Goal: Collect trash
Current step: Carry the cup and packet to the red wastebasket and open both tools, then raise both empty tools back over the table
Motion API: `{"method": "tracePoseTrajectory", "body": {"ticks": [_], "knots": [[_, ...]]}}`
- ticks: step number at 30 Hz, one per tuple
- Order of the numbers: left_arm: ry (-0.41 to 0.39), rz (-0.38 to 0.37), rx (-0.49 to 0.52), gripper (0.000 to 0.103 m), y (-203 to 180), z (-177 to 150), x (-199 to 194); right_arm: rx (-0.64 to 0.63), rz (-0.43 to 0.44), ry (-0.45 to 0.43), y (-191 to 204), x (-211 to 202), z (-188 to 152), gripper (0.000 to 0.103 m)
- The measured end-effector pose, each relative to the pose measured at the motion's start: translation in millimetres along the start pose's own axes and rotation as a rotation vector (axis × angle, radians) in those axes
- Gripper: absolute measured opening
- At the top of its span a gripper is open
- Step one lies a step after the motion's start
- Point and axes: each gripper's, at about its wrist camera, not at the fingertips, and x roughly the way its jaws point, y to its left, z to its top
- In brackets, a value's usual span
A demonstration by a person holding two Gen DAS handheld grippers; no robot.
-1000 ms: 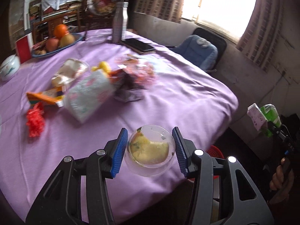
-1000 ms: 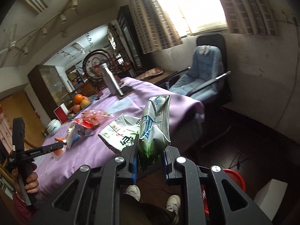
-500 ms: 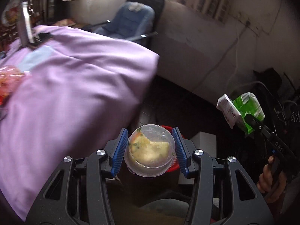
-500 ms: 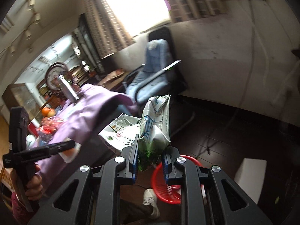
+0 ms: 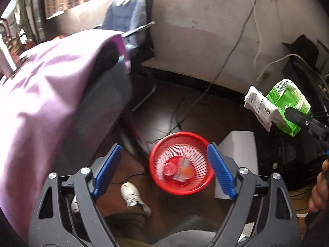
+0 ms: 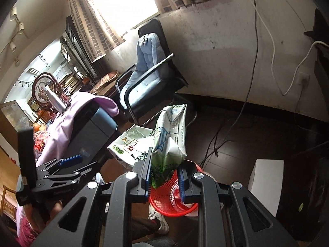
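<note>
My left gripper (image 5: pixel 163 148) hangs over the red mesh basket (image 5: pixel 197 185) on the dark floor. Its jaws are opening wide and nothing is between them. Clear plastic containers (image 5: pixel 170 168), one with something orange in it, lie in the basket's bottom. My right gripper (image 6: pixel 164 161) is shut on crumpled green-and-white cartons (image 6: pixel 170 142) just above the same red basket (image 6: pixel 164 199). The left wrist view shows those cartons (image 5: pixel 277 107) at the right edge, higher than the basket and off to its side. In the right wrist view the left gripper (image 6: pixel 67 162) sits at the left.
The purple-clothed table (image 5: pixel 41 92) drops off at the left. An office chair with a blue cushion (image 5: pixel 127 20) stands by the wall. A white box (image 5: pixel 238 150) sits right of the basket, cables cross the floor, and a person's white shoe (image 5: pixel 131 193) is close to the basket.
The left gripper swung off the table to above the red basket and opened; the clear food cup it held is gone from its jaws. The right gripper sank towards the basket, still holding the cartons.
</note>
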Motion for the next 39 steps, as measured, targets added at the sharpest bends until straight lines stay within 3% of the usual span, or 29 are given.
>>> {"method": "tracePoseTrajectory", "body": {"ticks": [8,12,16,22,23,24,26,33,39], "knots": [[-0.010,0.108,-0.068,0.093,29,-58,-4,-0.038,0.017,0.065,18,18,-12,0.021],[0.039,0.146,-0.074,0.093,34,-93,6,-0.052,0.011,0.099,26,29,-19,0.021],[0.084,0.139,-0.109,0.093,38,-119,14,-0.065,-0.002,0.137,32,46,-27,0.021],[0.053,0.167,-0.050,0.093,27,-125,11,-0.081,-0.034,0.198,38,85,-33,0.024],[0.053,0.180,-0.034,0.093,25,-127,11,-0.084,-0.041,0.208,39,91,-33,0.029],[0.046,0.191,-0.015,0.093,21,-127,11,-0.084,-0.048,0.212,39,97,-33,0.042],[0.035,0.202,0.006,0.093,20,-125,10,-0.085,-0.070,0.205,40,102,-33,0.047],[0.020,0.168,-0.010,0.093,26,-126,8,-0.079,-0.054,0.173,40,84,-33,0.047],[-0.036,0.189,-0.013,0.093,21,-123,-7,-0.112,-0.076,0.139,44,60,-34,0.057]]}}
